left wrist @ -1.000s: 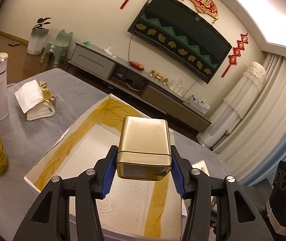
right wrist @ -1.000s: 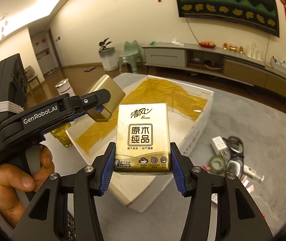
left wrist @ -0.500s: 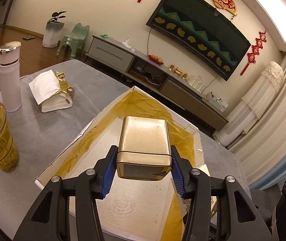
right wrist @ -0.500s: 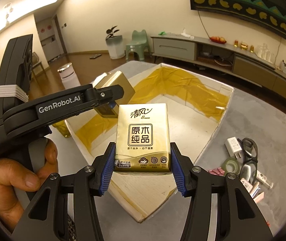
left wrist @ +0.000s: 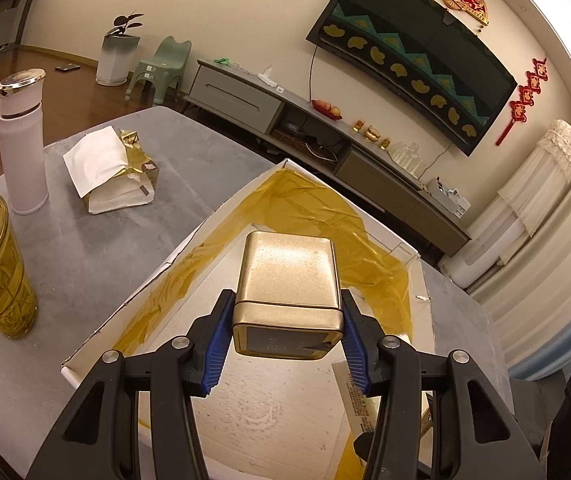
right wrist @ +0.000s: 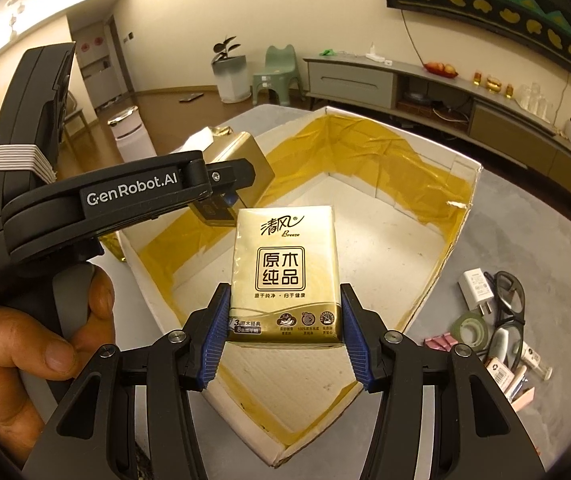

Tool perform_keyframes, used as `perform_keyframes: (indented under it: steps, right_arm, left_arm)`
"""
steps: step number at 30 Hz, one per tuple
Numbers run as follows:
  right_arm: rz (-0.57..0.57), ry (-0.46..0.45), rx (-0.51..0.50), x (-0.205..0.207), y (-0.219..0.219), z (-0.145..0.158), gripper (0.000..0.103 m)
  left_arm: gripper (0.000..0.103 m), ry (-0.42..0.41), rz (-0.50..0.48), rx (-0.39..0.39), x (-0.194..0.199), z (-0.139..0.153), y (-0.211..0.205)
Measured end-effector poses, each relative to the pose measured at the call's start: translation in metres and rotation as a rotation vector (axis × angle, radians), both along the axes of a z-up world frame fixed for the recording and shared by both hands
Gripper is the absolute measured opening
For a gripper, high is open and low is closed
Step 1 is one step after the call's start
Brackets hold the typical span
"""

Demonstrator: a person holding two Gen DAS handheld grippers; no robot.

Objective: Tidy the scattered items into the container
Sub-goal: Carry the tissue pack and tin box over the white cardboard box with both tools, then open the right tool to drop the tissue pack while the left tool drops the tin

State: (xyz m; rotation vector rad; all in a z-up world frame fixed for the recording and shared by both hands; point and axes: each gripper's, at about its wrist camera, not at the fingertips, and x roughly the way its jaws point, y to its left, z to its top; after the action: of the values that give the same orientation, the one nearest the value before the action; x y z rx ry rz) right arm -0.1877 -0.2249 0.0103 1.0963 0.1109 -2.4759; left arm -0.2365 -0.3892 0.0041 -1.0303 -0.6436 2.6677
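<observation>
- Our left tool (left wrist: 287, 334) pinches a gold tin (left wrist: 288, 294), held above the white box (left wrist: 133, 292) on the counter (left wrist: 81, 240).
- Our right tool (right wrist: 285, 334) pinches a tissue pack (right wrist: 285, 276) over the same box's near corner.
- Loose items (right wrist: 497, 320) sit on the counter right of the box.

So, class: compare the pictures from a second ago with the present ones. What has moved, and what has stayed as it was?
Both tongs have advanced over the white box, which now fills more of each view. The left tongs still clamp the gold tin; the right tongs still clamp the tissue pack. Nothing was released. The charger, glasses and tape roll stay on the table.
</observation>
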Motion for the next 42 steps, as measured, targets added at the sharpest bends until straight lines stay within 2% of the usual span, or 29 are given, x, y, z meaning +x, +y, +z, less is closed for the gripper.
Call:
perform_keyframes:
  steps: [5, 9, 13, 27, 34, 39, 42]
  right_arm:
    - [0.005, -0.008, 0.022, -0.001, 0.000, -0.005, 0.058]
    - [-0.004, -0.014, -0.007, 0.002, 0.007, -0.005, 0.057]
    - [-0.018, -0.020, -0.046, 0.005, 0.016, -0.001, 0.057]
    - [-0.032, 0.009, -0.091, 0.033, 0.033, 0.010, 0.057]
    - [-0.027, 0.029, -0.137, 0.048, 0.047, 0.016, 0.057]
    - [-0.029, 0.055, -0.158, 0.060, 0.062, 0.023, 0.057]
    - [-0.039, 0.060, -0.174, 0.067, 0.072, 0.025, 0.057]
  left_arm:
    - [0.055, -0.038, 0.009, 0.030, -0.005, -0.007, -0.003]
    - [0.059, -0.031, 0.018, 0.036, -0.004, -0.005, -0.004]
    - [0.059, -0.036, 0.021, 0.048, -0.004, -0.005, -0.005]
    - [0.059, -0.017, -0.008, 0.047, -0.001, 0.000, -0.001]
    - [0.059, 0.024, -0.067, 0.007, 0.006, 0.010, 0.017]
    - [0.059, 0.081, -0.116, -0.074, 0.017, 0.020, 0.039]
    - [0.059, 0.115, -0.159, -0.094, 0.025, 0.026, 0.054]
